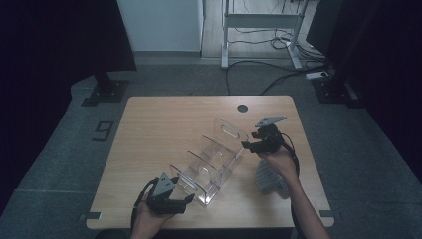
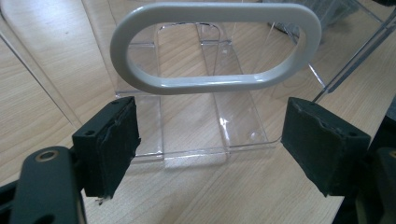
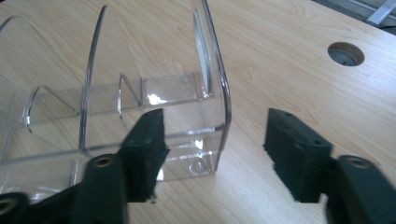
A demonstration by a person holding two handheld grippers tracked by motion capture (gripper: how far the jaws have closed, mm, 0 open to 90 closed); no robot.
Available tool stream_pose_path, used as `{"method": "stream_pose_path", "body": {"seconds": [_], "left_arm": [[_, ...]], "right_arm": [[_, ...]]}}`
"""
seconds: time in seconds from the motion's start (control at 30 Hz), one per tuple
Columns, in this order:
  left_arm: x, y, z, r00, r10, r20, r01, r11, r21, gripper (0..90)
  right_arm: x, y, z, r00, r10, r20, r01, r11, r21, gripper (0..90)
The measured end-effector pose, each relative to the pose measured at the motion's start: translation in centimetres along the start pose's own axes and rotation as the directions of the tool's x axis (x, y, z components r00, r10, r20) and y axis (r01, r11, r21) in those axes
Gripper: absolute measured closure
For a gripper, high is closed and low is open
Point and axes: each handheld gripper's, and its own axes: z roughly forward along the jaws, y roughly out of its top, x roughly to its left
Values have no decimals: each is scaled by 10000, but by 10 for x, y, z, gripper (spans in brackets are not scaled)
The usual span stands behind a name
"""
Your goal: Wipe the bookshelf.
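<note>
A clear acrylic divider rack lies slantwise across the wooden table, with several upright panels. My left gripper is at the rack's near end, jaws open. In the left gripper view its pads flank the near panel's base just below the white-rimmed oval handle hole, and my left gripper has nothing pressed between them. My right gripper is at the right side of the rack's far end. In the right gripper view my right gripper stands open, with the tall end wall's corner just ahead of the gap.
A pale grey ribbed object lies on the table under the right forearm. A round cable hole sits near the table's far edge. Beyond the table are a dark floor, a desk frame and cables.
</note>
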Motion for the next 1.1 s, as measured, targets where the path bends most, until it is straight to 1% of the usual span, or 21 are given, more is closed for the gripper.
{"method": "stream_pose_path", "body": {"seconds": [0.07, 0.13, 0.17, 0.2, 0.23, 0.3, 0.33, 0.4, 0.47, 0.53, 0.6, 0.63, 0.67, 0.7, 0.8, 0.9, 1.1], "left_arm": [[0, 0, 1, 10000, -21, 15, 21, 10000, 13, 186], [0, 0, 2, 10000, 18, 10, -18, 10000, 76, 186], [0, -1, 2, 10000, 28, 7, -28, 10000, 88, 186], [0, -1, 3, 10000, 42, 32, -42, 9999, 114, 186], [-1, -1, 3, 10000, 60, 34, -60, 9999, 130, 186], [-1, -1, 4, 10000, 40, -19, -40, 9999, 127, 186], [0, -2, 4, 10000, 33, -27, -33, 9999, 143, 186], [1, -2, 5, 9999, 14, -112, -12, 9999, 169, 186], [4, -3, 6, 9997, -49, -221, 53, 9998, 187, 187], [7, -4, 7, 9994, -128, -328, 136, 9996, 246, 188], [9, -5, 9, 9989, -194, -437, 206, 9994, 282, 188], [10, -5, 9, 9989, -210, -410, 223, 9993, 299, 184], [11, -6, 10, 9991, -221, -364, 232, 9992, 322, 184], [12, -6, 10, 9989, -228, -402, 242, 9991, 346, 182], [15, -7, 11, 9979, -184, -624, 212, 9988, 433, 181], [21, -8, 11, 9961, -319, -818, 356, 9984, 449, 182], [33, -9, 14, 9903, -615, -1250, 673, 9968, 430, 184]], "right_arm": [[-2, 3, 1, 10000, 66, 0, -66, 9999, -149, 494], [-4, 7, 2, 9998, 131, -181, -132, 9999, -90, 548], [-4, 9, 3, 9996, 188, -224, -188, 9998, 20, 565], [-5, 10, 4, 9997, 155, -191, -155, 9999, 37, 581], [-5, 11, 6, 9997, 138, -205, -136, 9999, 104, 620], [-5, 14, 8, 9995, -2, -305, 9, 9997, 224, 688], [-4, 15, 10, 9994, -202, -278, 210, 9994, 281, 701], [-1, 15, 10, 9992, -401, -32, 402, 9985, 382, 729], [-1, 13, 8, 9992, -405, -9, 405, 9985, 382, 756], [-2, 11, 6, 9991, -416, -125, 420, 9984, 378, 787], [-1, 8, 3, 9990, -419, -146, 424, 9985, 359, 805], [0, 8, 2, 9989, -412, -213, 421, 9983, 402, 808], [0, 7, 1, 9987, -483, -159, 488, 9981, 365, 806], [2, 6, 0, 9987, -488, -108, 492, 9981, 378, 807], [2, 3, -3, 9989, -463, -87, 466, 9982, 376, 812], [3, -2, -8, 9991, -390, -183, 397, 9985, 364, 813], [3, -13, -19, 9993, -227, -301, 234, 9995, 226, 820]]}}
